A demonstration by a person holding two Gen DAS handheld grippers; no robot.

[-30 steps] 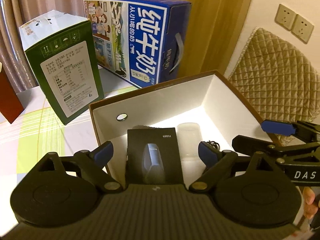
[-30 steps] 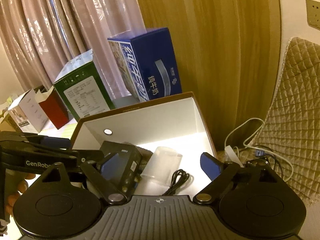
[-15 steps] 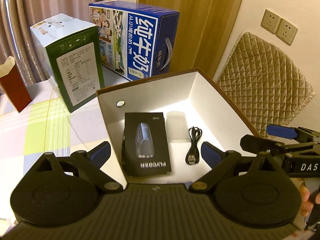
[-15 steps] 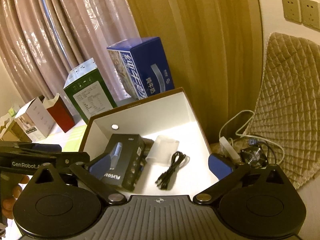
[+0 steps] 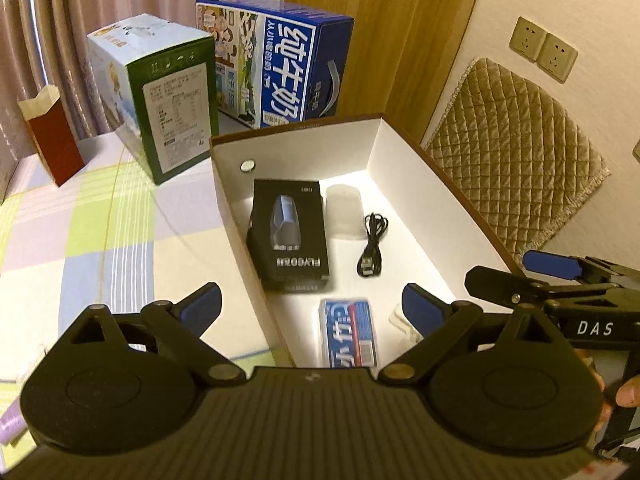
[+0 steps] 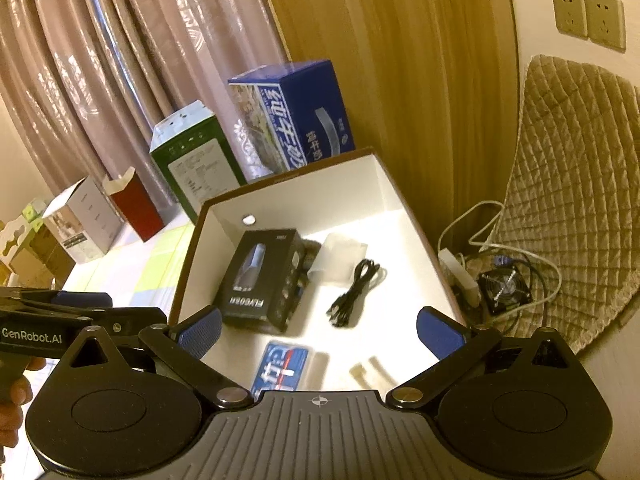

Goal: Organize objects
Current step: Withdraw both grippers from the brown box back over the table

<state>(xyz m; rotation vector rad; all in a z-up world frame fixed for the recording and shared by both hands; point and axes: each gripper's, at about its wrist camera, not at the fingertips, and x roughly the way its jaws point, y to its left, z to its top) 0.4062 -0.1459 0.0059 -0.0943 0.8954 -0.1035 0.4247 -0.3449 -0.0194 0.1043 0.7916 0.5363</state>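
Both grippers pulled back and up from white box [image 5: 420, 168]; more of its floor now visible. Left gripper [image 5: 312, 304] fingers wide apart, empty; right gripper [image 6: 318, 326] same. Black carton [image 5: 290, 236], cable [image 5: 372, 246], blue pack [image 5: 348, 332] lie inside. Placement looks done.

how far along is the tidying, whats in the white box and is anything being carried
Already in the white box: a black carton, a coiled black cable, a frosted plastic case, a blue and white pack and a small pale piece. In hand: nothing; the left gripper and right gripper are open and empty. Left: I cannot tell; only big cartons such as the green one stand outside.
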